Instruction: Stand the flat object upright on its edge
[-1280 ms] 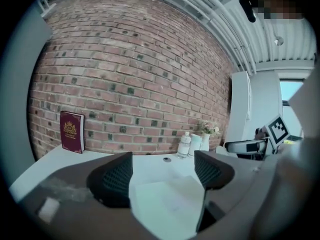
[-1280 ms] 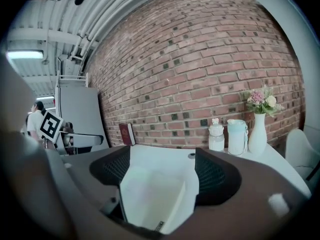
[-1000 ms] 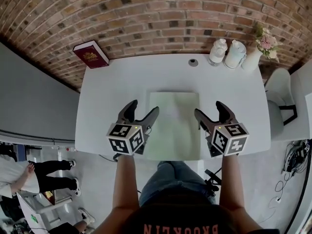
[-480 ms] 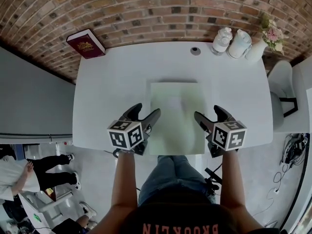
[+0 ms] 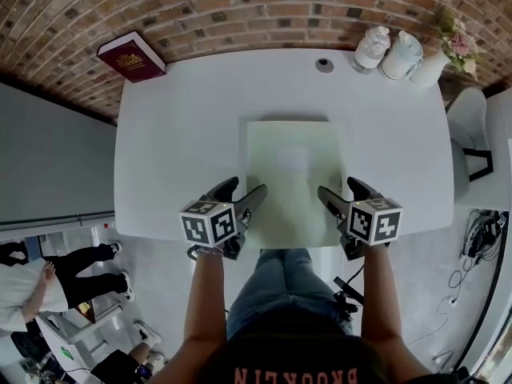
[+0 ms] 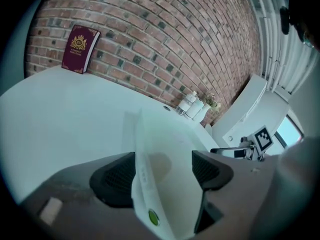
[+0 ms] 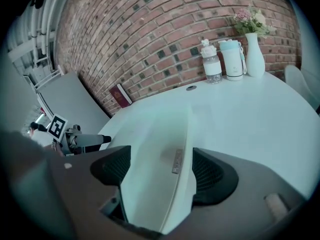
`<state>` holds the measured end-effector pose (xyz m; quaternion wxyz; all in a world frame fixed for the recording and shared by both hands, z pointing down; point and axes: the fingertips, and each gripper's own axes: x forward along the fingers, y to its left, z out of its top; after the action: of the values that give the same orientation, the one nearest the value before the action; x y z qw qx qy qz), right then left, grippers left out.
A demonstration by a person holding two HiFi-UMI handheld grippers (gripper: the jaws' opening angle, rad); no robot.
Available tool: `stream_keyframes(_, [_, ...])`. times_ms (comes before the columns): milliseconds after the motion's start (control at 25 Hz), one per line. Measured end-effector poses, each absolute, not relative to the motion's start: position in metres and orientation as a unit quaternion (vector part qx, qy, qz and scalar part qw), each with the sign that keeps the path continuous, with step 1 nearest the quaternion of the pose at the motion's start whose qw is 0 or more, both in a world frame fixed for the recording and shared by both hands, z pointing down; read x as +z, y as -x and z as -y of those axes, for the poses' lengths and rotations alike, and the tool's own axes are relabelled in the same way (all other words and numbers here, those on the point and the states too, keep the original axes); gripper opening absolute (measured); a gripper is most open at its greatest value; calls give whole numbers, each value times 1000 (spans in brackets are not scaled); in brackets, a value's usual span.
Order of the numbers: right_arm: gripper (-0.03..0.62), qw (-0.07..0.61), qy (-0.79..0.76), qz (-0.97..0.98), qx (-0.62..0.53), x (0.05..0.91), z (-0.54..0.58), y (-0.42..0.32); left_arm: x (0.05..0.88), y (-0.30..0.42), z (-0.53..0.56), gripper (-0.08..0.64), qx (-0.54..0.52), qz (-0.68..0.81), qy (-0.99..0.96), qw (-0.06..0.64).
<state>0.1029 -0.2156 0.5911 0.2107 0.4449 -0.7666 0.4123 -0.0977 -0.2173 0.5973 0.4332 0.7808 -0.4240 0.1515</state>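
Pale green and lying flat, the board (image 5: 292, 166) sits mid-way across the white worktop (image 5: 176, 134), its near edge at the worktop's near rim. There the left hand-held gripper (image 5: 244, 187) straddles the board's near-left corner and the right hand-held gripper (image 5: 340, 187) its near-right corner, each with its jaws spread wide and the board's edge between them. Farther back, a burgundy book (image 5: 132, 56) stands against the brick wall (image 5: 240, 6) at the far left, and a clear bottle (image 5: 371, 48), a white jug (image 5: 400, 54) and a vase of flowers (image 5: 432, 66) stand at the far right.
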Motion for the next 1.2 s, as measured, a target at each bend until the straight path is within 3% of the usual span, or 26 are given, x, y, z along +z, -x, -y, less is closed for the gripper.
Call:
stream_keyframes(600, [321, 242, -419, 751, 449, 622, 203, -99, 628, 90, 205, 291, 167, 388, -767, 483])
stream_keyframes(1200, [288, 262, -424, 743, 448, 615, 206, -100, 611, 86, 215, 275, 194, 407, -768, 454])
